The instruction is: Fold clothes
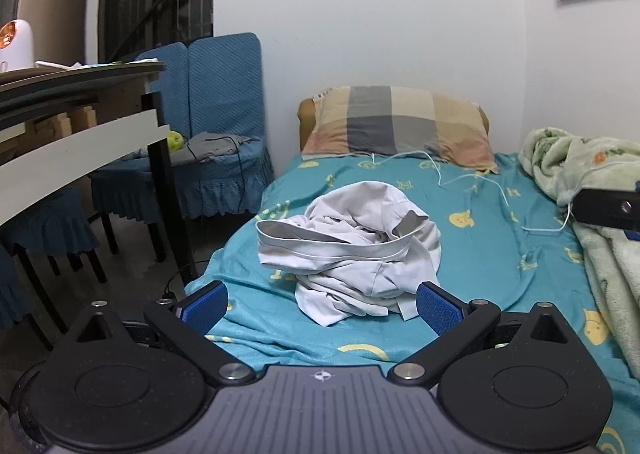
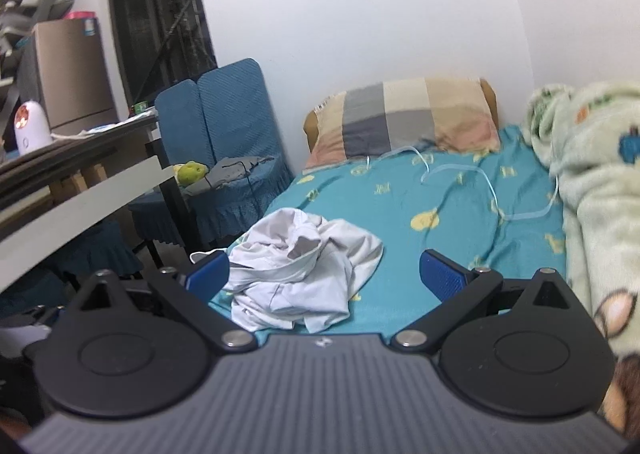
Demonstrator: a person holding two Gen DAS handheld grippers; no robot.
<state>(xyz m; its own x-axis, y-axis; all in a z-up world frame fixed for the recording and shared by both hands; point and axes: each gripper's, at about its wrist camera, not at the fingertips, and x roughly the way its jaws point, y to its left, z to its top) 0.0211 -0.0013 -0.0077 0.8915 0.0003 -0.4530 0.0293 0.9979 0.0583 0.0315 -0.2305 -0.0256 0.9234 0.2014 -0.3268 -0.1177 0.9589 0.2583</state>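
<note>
Left wrist view: bedding and one crumpled garment.
Teal printed bed sheet [image 1: 480,246], smooth; fleecy pale-green blanket [image 1: 580,158] along its right edge; checked pillow [image 1: 400,126] at its head; white garment [image 1: 352,250], soft rumpled heap, mid-sheet. Left gripper [image 1: 322,304] and right gripper [image 2: 324,274] gape wide, blue ribbed pads, holding nothing.

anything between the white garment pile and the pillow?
Only a thin white cable looping over bare teal sheet between white garment pile and pillow; left wrist view.

Your left tongs [image 1: 322,304] held level, blue pads [image 1: 206,307] spread wide, gripping nothing, your right tongs [image 2: 324,274] likewise level, pads [image 2: 440,276] wide apart, gripping nothing
</note>
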